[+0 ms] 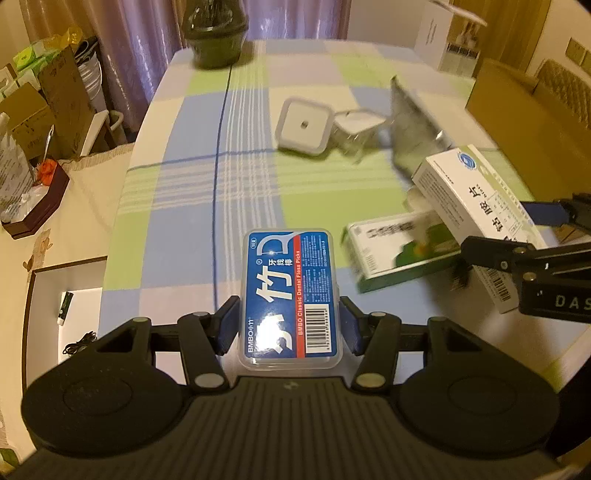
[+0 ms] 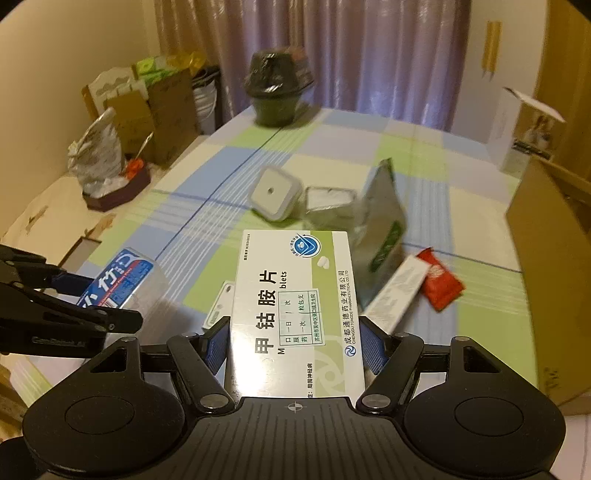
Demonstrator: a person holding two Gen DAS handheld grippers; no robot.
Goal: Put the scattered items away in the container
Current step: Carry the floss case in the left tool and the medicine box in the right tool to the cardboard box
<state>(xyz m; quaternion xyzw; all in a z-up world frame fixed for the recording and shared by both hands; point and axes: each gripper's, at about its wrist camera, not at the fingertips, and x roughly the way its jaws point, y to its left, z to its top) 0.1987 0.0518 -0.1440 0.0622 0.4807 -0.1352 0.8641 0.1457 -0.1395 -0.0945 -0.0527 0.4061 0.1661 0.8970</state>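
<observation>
Two grippers loaded: left gripper [image 1: 290, 328] clamped clear blue-labelled floss-pick case [image 1: 290, 295]; right gripper [image 2: 295, 347] clamped white cardboard tablet box [image 2: 295, 306], both above checked tablecloth [image 1: 207, 177], brown cardboard container [image 2: 550, 280] at right edge. Risk: shallow end grips, items might pivot, slip.

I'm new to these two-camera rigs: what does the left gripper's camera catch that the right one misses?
Only the left wrist view shows the barcode end of the floss pick box held in the left gripper. Only the right wrist view shows the red sachet and the white tube beside it. Both show the white medicine box in the right gripper, the square night light, the dark pot and the checked tablecloth.
</observation>
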